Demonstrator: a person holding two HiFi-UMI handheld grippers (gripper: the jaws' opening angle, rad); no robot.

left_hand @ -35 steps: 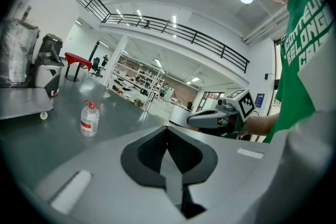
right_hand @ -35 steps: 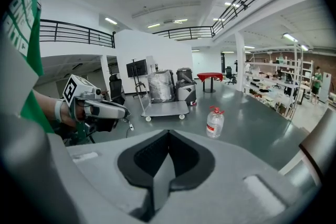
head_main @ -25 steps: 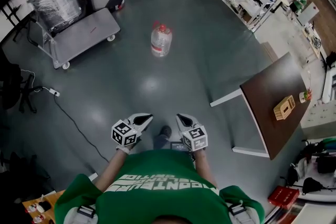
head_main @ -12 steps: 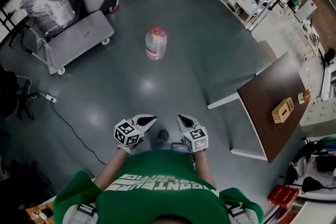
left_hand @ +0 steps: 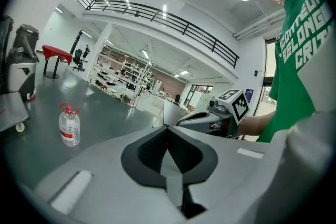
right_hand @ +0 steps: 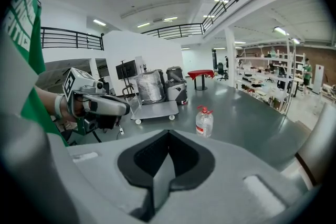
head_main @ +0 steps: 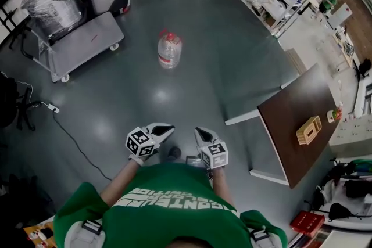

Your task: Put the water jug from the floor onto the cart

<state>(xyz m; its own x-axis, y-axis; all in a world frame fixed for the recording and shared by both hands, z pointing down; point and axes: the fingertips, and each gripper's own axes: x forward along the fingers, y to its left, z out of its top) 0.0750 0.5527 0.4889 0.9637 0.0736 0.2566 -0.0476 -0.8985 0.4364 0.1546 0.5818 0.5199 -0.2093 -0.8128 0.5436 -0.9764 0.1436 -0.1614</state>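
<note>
Both grippers, the left gripper and the right gripper, are closed and empty, near the person's chest. A grey flat platform cart waits at far left. The clear plastic water jug with a red cap stands upright on the grey floor, well ahead. By my judgement, approach, grasp, carry and placing all remain.

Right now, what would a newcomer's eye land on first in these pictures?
The clear water jug with its red cap, standing alone on the grey floor mid-room. Left of it in the head view stands the flat grey cart. Low in that view, the left gripper and right gripper are held side by side, both shut and empty.
</note>
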